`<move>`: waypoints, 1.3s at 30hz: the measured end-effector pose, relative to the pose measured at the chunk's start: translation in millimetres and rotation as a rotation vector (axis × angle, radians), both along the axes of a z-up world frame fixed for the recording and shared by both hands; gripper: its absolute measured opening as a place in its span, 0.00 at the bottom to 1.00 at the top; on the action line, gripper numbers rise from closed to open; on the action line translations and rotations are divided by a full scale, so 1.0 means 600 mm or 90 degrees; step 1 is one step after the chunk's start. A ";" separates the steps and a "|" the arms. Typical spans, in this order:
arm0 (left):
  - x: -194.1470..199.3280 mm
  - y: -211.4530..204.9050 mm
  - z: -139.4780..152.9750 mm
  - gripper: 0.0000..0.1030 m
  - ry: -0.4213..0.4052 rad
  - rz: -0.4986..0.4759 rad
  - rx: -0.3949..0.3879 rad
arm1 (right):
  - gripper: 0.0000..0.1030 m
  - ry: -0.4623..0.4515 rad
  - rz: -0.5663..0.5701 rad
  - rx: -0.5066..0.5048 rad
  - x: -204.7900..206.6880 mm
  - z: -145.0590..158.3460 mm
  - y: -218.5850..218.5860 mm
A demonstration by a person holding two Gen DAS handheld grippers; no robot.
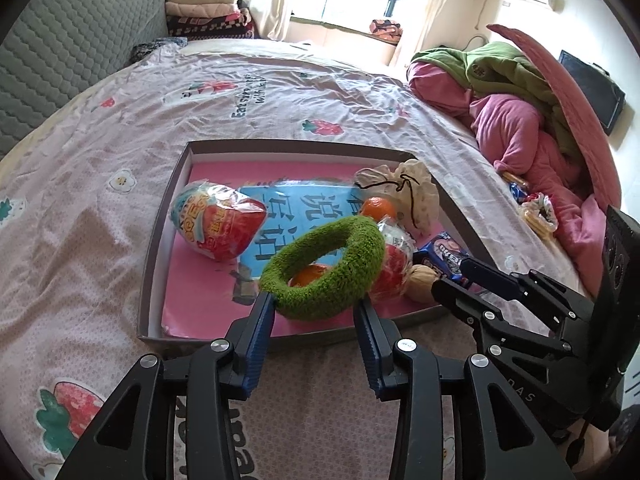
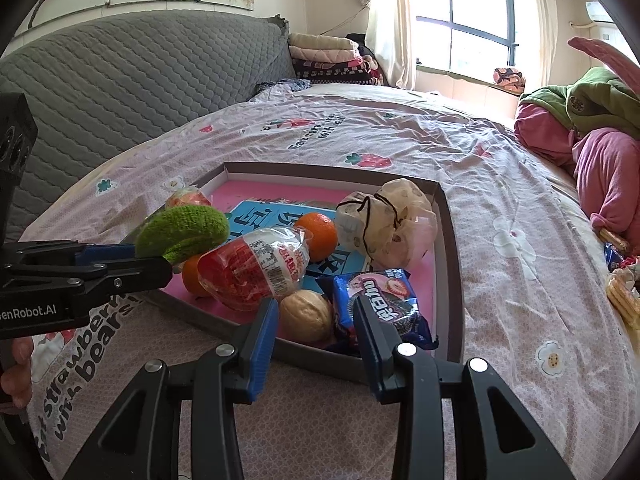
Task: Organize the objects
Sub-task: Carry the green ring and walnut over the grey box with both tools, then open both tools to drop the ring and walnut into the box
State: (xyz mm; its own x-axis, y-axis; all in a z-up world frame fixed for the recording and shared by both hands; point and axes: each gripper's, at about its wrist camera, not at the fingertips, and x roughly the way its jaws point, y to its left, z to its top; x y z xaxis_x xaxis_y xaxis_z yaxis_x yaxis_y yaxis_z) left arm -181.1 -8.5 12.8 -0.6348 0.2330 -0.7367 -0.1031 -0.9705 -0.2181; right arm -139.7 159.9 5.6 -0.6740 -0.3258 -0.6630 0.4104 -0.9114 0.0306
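A shallow brown box (image 1: pixel 160 240) with a pink floor lies on the bed. It holds two red-wrapped snack packs (image 1: pixel 218 222) (image 2: pixel 256 268), two oranges (image 2: pixel 318 234), a walnut (image 2: pixel 306 316), a blue cookie pack (image 2: pixel 378 304) and a cream drawstring pouch (image 2: pixel 384 222). My left gripper (image 1: pixel 316 304) is open, with a fuzzy green ring (image 1: pixel 324 268) resting between its fingertips above the box's near edge. The ring also shows in the right wrist view (image 2: pixel 184 232). My right gripper (image 2: pixel 316 312) is open and empty at the box's near rim, in front of the walnut.
The bed sheet (image 1: pixel 100 200) is pink with strawberry prints. A grey quilted headboard (image 2: pixel 120 80) stands at the left. Pink and green bedding (image 1: pixel 520 120) is piled at the right. Crackers and snack wrappers (image 2: pixel 620 280) lie on the bed at the far right.
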 end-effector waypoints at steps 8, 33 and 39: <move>0.002 0.019 0.009 0.42 0.006 -0.005 -0.008 | 0.44 0.011 -0.013 -0.014 0.000 0.016 0.012; 0.047 0.034 0.057 0.62 0.063 0.022 -0.068 | 0.61 0.062 -0.039 -0.066 0.034 0.054 0.039; 0.068 0.034 0.065 0.63 0.074 0.028 -0.075 | 0.63 0.089 -0.037 -0.059 0.061 0.063 0.038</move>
